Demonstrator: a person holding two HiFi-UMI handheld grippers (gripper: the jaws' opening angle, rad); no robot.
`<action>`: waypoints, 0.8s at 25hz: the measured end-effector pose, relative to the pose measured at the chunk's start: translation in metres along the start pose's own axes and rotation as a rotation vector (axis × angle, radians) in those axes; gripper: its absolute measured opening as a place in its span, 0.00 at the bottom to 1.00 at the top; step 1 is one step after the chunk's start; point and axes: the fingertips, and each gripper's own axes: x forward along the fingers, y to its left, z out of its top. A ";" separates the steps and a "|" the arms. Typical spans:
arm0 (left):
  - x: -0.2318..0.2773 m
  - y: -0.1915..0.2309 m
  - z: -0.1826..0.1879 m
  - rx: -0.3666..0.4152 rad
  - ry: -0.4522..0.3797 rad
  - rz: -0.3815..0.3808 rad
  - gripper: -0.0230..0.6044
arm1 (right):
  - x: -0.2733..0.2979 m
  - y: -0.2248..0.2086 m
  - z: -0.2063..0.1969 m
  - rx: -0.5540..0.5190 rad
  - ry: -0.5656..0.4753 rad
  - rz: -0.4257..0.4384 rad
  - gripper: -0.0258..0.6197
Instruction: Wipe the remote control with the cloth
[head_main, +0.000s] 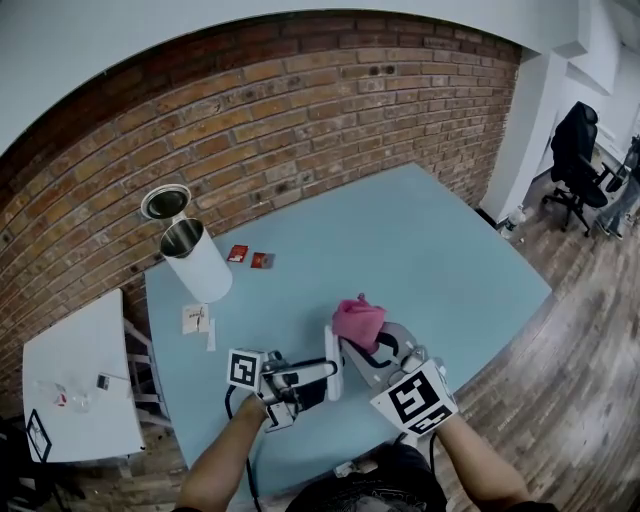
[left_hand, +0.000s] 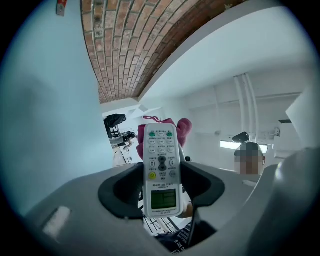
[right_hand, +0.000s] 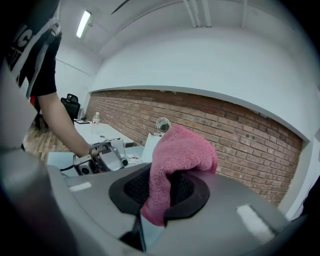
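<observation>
Brick wall (head_main: 300, 110) stands behind a light blue table (head_main: 430, 250). The white remote (left_hand: 161, 160), with buttons and a small screen, is pinched in the left gripper (left_hand: 162, 186). The right gripper (right_hand: 160, 192) pinches a pink cloth (right_hand: 181, 152).

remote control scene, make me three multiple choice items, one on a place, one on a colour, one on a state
1. The remote control sits: A in the right gripper; B in the left gripper; C loose, in neither.
2. The cloth is: A pink; B blue; C white.
3. The right gripper is: A open, empty; B open round the cloth; C shut on the cloth.

Answers: B, the left gripper's fingers clamp the remote control's sides; A, it shows pink in every view; C, the right gripper's fingers pinch a fold of the cloth.
</observation>
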 end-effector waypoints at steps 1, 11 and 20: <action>-0.001 0.000 0.002 0.004 -0.012 0.000 0.41 | 0.000 0.001 0.000 -0.003 0.003 -0.001 0.14; -0.005 -0.002 0.022 0.028 -0.124 0.006 0.41 | 0.003 0.007 -0.003 0.011 0.003 0.017 0.14; -0.008 0.005 0.044 0.048 -0.234 0.061 0.41 | 0.000 0.012 -0.010 0.053 0.012 0.037 0.14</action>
